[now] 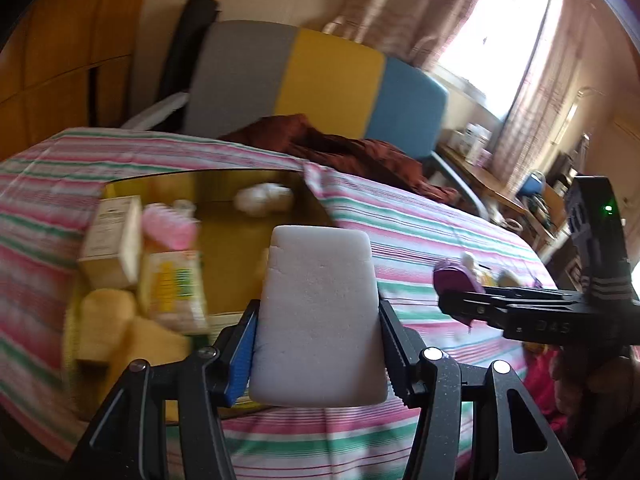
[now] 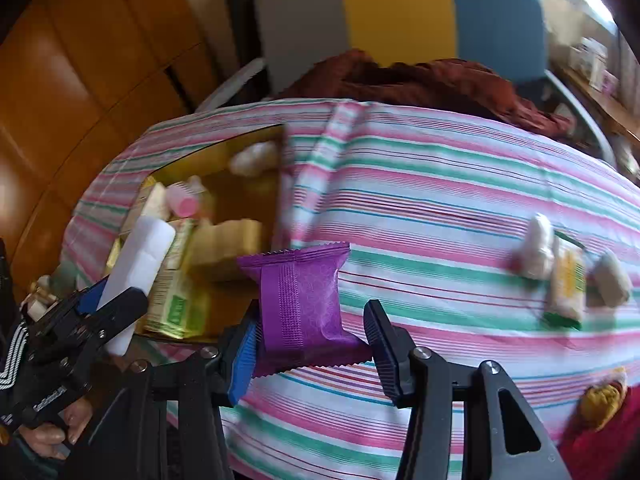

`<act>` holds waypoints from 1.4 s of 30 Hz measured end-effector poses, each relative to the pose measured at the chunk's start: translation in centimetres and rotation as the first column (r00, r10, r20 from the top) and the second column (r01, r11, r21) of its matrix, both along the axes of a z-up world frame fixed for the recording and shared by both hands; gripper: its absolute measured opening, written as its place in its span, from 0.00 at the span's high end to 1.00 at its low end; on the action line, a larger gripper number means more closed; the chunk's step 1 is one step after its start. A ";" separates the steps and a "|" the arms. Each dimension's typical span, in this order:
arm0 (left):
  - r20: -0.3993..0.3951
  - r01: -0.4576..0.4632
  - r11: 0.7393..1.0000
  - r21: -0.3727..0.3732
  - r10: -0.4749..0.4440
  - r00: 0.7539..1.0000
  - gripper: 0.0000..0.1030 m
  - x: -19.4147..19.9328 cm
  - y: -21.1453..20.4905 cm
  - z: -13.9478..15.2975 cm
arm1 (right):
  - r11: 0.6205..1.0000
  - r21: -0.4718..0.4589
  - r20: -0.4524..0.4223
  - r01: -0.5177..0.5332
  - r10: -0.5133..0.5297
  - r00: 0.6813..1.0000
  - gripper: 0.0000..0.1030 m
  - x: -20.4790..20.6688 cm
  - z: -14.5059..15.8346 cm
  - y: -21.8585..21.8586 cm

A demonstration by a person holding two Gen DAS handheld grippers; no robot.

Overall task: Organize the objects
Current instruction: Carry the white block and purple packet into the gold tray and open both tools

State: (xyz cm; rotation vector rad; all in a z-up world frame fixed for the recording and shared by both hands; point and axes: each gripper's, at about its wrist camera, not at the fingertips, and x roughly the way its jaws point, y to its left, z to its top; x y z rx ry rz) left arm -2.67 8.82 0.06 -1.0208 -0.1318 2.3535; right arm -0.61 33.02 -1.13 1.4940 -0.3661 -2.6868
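Your left gripper (image 1: 318, 328) is clamped on a white foam block (image 1: 318, 316), both pads pressed to its long sides, block standing up between the fingers and held in the air just right of the gold box (image 1: 248, 248). From the right wrist cam the same gripper (image 2: 120, 296) comes in from the lower left, tilted up to the right, w/ your fingers (image 2: 68, 424) wrapped on its handle.

Your right gripper (image 2: 312, 336) holds a purple snack packet (image 2: 300, 300): left pad on the packet's edge, right pad close to the other edge, contact there hard to tell. Packet hangs over the striped bedsheet (image 2: 440, 208), just right of the box.

Inside the box: a beige carton (image 1: 110, 240), a pink comb-like item (image 1: 168, 226), a yellow-green packet (image 1: 174, 284), tan blocks (image 1: 106, 320), a white wad (image 1: 262, 196) at the far end.

On the sheet, well to the right: two pale lumps (image 2: 536, 252) and another yellow-green packet (image 2: 566, 284). Behind the bed, a grey-yellow-blue chair (image 2: 400, 12) w/ a rust-red cloth (image 2: 420, 80).
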 end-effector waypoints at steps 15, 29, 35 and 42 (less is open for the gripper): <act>0.027 -0.146 0.989 0.011 0.146 0.989 0.45 -1.4 -7.1 -1.1 | 0.979 -0.013 -0.008 -0.204 0.204 0.979 0.51 -6.7 0.5 -9.0; 0.017 -0.073 0.995 -0.070 0.075 0.997 0.27 -1.8 -5.1 -3.3 | 0.970 -0.154 0.013 -0.190 0.194 0.981 0.29 -11.2 -1.1 -11.1; 0.006 -0.071 0.994 -0.086 0.072 0.997 0.20 -2.4 -4.1 -3.3 | 0.981 -0.125 0.043 -0.150 0.157 0.987 0.28 -8.5 -2.3 -9.7; -0.095 -0.144 0.977 -0.156 0.130 0.987 0.31 -0.9 -4.1 -3.1 | 0.992 -0.093 0.022 -0.087 0.089 0.996 0.25 -6.2 -1.7 -7.5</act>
